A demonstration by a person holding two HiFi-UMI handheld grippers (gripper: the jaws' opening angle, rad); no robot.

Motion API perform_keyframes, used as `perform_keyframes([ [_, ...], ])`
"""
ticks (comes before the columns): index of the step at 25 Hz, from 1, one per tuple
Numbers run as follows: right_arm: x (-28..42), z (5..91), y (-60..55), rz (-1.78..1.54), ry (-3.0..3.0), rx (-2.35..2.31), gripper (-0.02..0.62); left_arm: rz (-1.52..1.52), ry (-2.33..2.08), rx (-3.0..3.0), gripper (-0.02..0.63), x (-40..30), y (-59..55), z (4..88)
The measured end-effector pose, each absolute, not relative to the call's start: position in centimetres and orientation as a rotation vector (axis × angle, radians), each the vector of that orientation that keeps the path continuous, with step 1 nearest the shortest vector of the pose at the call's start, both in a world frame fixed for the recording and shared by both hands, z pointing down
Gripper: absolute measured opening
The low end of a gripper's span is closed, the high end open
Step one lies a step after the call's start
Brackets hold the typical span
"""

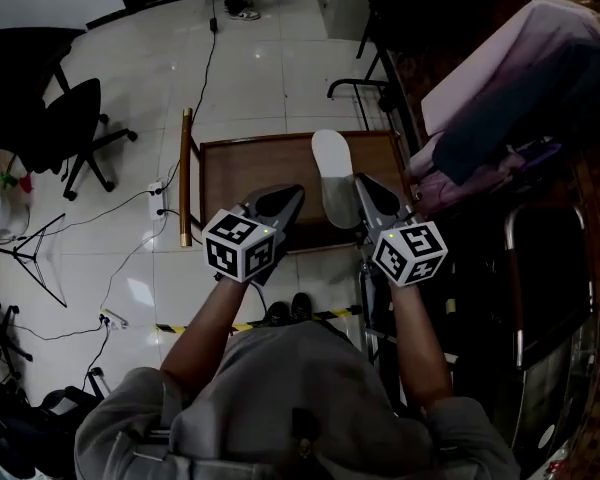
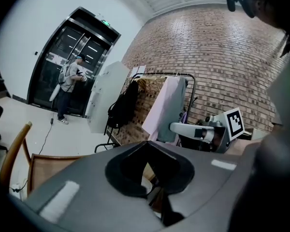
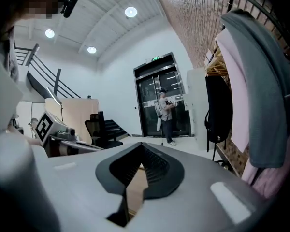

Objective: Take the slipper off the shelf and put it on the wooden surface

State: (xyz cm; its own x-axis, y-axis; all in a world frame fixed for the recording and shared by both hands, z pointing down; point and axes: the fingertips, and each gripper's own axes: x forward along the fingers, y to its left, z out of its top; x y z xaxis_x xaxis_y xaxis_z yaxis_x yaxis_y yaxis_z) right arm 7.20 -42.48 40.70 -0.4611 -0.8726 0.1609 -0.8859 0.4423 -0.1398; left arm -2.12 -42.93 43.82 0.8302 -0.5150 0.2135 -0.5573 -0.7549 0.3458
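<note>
Nearest is the person's grey top point(image 1: 280, 408). Both forearms reach forward from it to hold the tools low over the work. The left hand-held gripper point(image 1: 292, 194) has its jaws pressed together on nothing, and its own view shows only a sliver of wood through the gap behind the tips. The right hand-held gripper point(image 1: 363, 182) is likewise closed and empty, just beside the white slipper point(image 1: 330, 173).

The slipper lies flat on the wooden surface point(image 1: 255, 168), toward its right half, so the placing looks done. To the left of it the surface is bare up to the wooden rail point(image 1: 187, 173). The clothes rack point(image 1: 510, 78) crowds the right edge. Beyond lies tiled floor point(image 1: 260, 68), and a person point(image 3: 165, 112) stands at the far doors.
</note>
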Motion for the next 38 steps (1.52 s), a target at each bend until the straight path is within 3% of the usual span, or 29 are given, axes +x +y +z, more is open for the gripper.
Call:
perform_keyframes([
  [38, 6.0, 38.9, -40.9, 0.277, -2.665, 1.544, 0.0, 0.124, -0.74, 2.689, 0.005, -0.5, -42.0, 41.5],
])
